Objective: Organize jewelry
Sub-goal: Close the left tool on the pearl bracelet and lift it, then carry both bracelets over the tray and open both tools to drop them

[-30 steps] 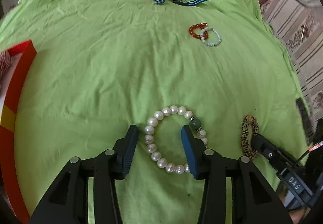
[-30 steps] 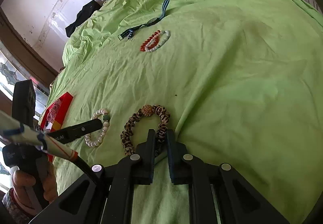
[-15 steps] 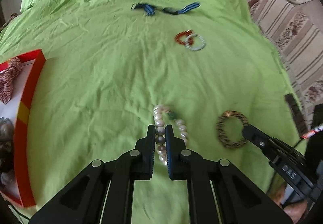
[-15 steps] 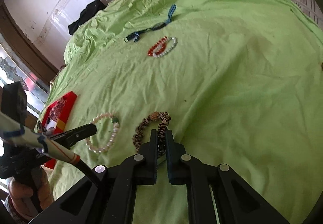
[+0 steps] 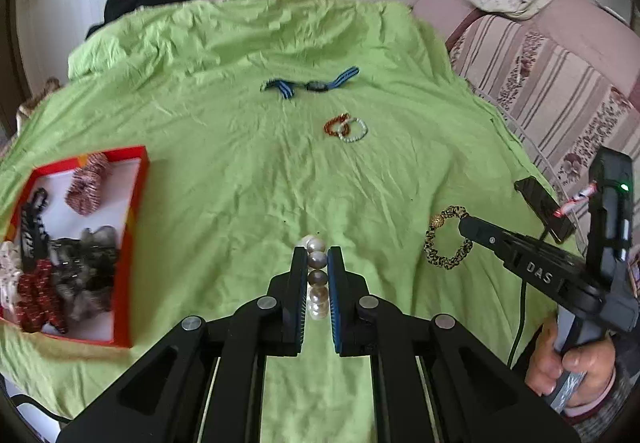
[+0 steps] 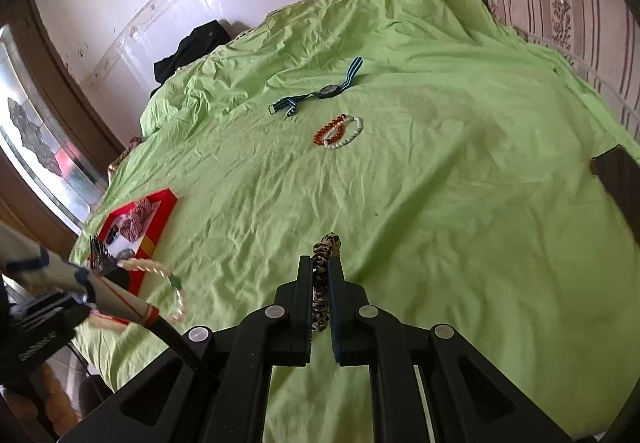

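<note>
Box [image 5: 132,227] at the bed's [image 5: 224,179] left edge. Watch [image 5: 316,85] toward the far edge; two small bracelets [image 5: 346,128], touching, just before it. Phone [image 5: 544,203] at the right edge.

Four bracelets [image 5: 317,275] [image 5: 447,239] [image 5: 335,125] [image 5: 353,129], one striped watch [image 5: 316,86], one red tray [image 5: 134,227], two hand-held grippers [image 5: 317,295] [image 6: 320,297]

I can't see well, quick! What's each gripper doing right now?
Left gripper: closed, holding the pearl bracelet.
Right gripper: closed, holding the leopard-print bracelet.
</note>
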Available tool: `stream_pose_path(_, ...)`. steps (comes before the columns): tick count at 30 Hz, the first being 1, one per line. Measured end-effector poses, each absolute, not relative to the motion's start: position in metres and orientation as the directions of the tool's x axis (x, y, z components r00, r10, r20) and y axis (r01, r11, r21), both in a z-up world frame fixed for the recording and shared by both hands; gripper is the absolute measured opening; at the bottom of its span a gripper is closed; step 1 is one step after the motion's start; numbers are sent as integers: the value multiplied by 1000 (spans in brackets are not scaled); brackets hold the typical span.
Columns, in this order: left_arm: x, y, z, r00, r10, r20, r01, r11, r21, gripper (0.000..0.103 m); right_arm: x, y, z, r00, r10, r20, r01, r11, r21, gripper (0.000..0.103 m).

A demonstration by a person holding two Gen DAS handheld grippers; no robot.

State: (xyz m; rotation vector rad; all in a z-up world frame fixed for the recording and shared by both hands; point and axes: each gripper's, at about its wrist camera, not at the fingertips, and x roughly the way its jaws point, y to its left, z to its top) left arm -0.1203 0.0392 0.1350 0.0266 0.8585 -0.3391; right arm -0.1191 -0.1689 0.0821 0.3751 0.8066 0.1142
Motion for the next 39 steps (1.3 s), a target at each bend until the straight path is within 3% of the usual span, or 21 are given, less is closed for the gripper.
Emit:
stream_pose_path(17,-155,106,162,673,-260,-693,236,963,-132,9,-136,-135,114,709,214,-672,-1,953,302,8)
stream_pose_path(39,-130,254,209,718,-150,-680,51,985,-163,9,-103,-17,157,653,382,-654,-273,924,267,8)
